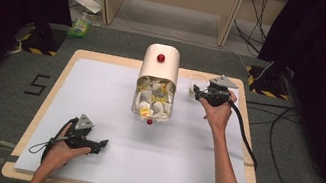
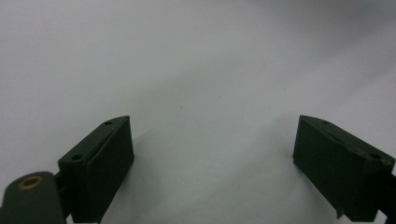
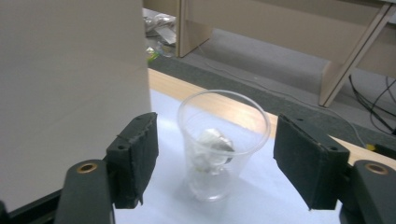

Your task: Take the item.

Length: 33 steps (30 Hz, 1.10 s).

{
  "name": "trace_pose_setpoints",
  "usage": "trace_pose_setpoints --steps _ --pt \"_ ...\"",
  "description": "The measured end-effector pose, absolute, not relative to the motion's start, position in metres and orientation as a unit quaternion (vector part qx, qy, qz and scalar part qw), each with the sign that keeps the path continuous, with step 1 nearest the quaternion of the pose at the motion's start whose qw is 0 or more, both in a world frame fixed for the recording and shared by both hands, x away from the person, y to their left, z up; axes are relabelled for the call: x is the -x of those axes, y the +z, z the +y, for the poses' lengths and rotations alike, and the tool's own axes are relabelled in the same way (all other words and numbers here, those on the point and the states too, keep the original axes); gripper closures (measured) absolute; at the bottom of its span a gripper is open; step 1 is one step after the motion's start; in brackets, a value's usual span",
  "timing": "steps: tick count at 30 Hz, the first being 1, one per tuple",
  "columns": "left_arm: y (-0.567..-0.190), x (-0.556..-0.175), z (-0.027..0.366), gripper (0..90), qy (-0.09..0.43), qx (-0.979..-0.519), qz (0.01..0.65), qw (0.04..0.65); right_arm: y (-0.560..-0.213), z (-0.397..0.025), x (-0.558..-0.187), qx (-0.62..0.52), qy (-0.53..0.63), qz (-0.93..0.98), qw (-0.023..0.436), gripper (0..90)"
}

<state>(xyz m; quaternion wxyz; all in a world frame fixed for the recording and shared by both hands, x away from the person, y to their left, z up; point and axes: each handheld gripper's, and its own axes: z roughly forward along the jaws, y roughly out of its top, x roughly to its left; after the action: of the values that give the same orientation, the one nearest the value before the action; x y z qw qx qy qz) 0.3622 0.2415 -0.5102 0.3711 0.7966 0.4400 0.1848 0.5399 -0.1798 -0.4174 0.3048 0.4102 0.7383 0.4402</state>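
A cream bin [image 1: 157, 83] with two red knobs stands at the table's far middle, its open side showing crumpled white and yellow paper [image 1: 153, 101]. Just right of it is a clear plastic cup [image 1: 197, 82] holding a crumpled wad [image 3: 214, 146]. My right gripper [image 1: 197, 93] is open at the cup [image 3: 223, 140], one jaw on each side, not touching it. The bin's wall [image 3: 70, 84] is close by the left jaw. My left gripper [image 1: 101, 144] rests open near the front left, over the bare white board [image 2: 196, 70], with nothing between its jaws.
The white board [image 1: 101, 85] covers a wooden table [image 1: 246, 116]. Cables [image 1: 280, 163] run over the floor at the right. A green bottle [image 1: 80, 26] and litter lie on the floor behind the table. Black curtains hang on both sides.
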Motion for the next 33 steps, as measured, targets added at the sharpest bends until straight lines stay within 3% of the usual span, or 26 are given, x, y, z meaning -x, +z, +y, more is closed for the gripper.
trace_pose_setpoints --steps 33 --pt "-0.510 -0.362 0.241 11.4 0.185 -0.795 0.440 0.373 -0.430 -0.189 -0.499 -0.409 0.438 0.751 0.278 27.8"
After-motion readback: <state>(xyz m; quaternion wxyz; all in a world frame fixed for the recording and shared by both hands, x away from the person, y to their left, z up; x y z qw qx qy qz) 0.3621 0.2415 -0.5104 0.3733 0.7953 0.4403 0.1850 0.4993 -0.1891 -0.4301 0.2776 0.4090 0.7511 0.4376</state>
